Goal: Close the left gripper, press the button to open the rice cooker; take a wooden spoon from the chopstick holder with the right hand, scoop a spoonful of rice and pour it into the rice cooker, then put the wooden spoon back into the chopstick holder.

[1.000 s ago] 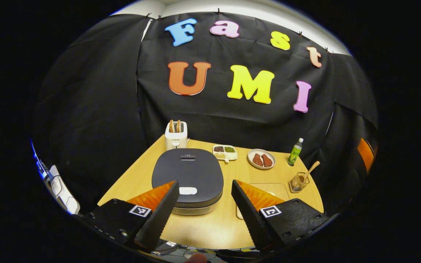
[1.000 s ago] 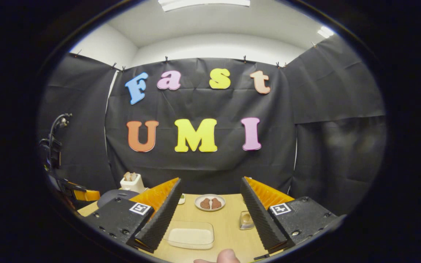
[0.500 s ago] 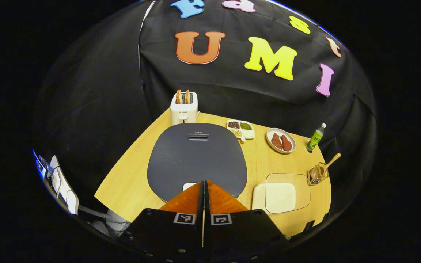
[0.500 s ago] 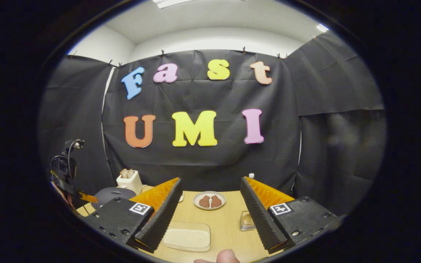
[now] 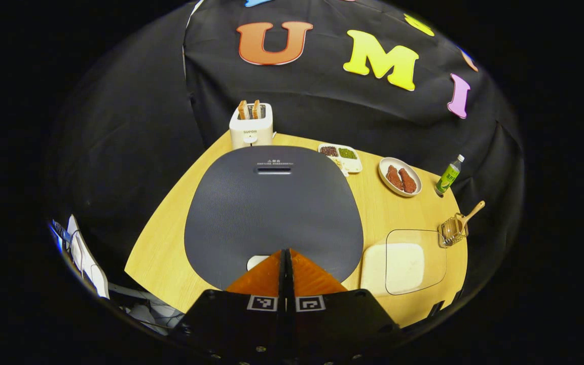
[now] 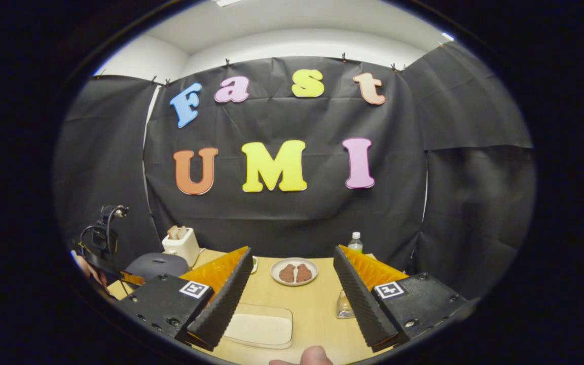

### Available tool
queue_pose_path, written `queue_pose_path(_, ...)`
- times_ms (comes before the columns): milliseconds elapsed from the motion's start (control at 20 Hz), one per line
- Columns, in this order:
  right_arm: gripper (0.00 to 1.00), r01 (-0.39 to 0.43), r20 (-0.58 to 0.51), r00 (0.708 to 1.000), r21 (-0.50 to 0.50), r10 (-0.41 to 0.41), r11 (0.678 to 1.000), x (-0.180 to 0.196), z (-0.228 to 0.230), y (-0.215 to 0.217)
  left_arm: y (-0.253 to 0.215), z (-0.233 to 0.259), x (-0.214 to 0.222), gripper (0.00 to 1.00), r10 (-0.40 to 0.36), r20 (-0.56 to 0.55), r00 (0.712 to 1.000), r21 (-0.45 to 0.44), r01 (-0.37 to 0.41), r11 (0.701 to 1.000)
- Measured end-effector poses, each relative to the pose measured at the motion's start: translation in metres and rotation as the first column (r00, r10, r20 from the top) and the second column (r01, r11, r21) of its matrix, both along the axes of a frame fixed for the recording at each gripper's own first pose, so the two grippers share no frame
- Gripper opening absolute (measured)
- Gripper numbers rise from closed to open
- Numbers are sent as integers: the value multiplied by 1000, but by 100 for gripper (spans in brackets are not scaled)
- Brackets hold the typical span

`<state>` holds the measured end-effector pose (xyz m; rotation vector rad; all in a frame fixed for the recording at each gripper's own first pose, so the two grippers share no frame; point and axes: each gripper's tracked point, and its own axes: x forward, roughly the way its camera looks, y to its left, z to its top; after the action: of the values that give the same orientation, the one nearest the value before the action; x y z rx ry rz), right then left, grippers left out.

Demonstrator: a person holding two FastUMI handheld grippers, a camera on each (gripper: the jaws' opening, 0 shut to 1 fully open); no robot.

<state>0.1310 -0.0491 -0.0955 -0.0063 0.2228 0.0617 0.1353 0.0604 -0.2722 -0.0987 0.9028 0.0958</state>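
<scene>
The dark grey rice cooker (image 5: 274,210) has its lid down and takes up the middle of the left gripper view. My left gripper (image 5: 285,251) is shut, its tips right over the white button (image 5: 255,261) at the lid's front edge. A wooden spoon (image 5: 471,213) leans in the wire chopstick holder (image 5: 451,232) at the table's right edge. Beside it lies a clear container of rice (image 5: 402,259). In the right gripper view, my right gripper (image 6: 292,296) hangs open above the rice container (image 6: 260,326). The chopstick holder (image 6: 343,305) peeks out behind its right finger, and the rice cooker (image 6: 156,264) sits far left.
A white toaster (image 5: 251,126) with bread stands behind the cooker. A divided dish of beans (image 5: 341,155), a plate of meat (image 5: 400,176) and a green bottle (image 5: 449,175) line the back of the wooden table (image 5: 168,238). A fingertip (image 6: 315,356) shows at the bottom of the right gripper view.
My left gripper went from open to shut and has moved forward and down onto the cooker's front button. The right gripper has tilted down slightly and stays open.
</scene>
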Motion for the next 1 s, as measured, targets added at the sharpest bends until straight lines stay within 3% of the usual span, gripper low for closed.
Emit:
queue_pose_path(200,100,12,-44,999,36,-11,999,3,-12,1,-1,-6,-4,0,6,-17,1000,23,-6,1000)
queue_pose_path(500,100,9,-25,1000,25,-9,1000,-1,-9,3,-1,-8,-5,0,-46,20,999,156,42,987)
queue_pose_path(750,100,-10,20,1000,3,10,1000,-9,7,7,-4,2,-5,0,-37,71,997,133,28,991)
queue_pose_path(1000,100,-41,126,991,-22,43,999,-26,37,17,-2,48,1,1,-17,234,972,120,-11,993)
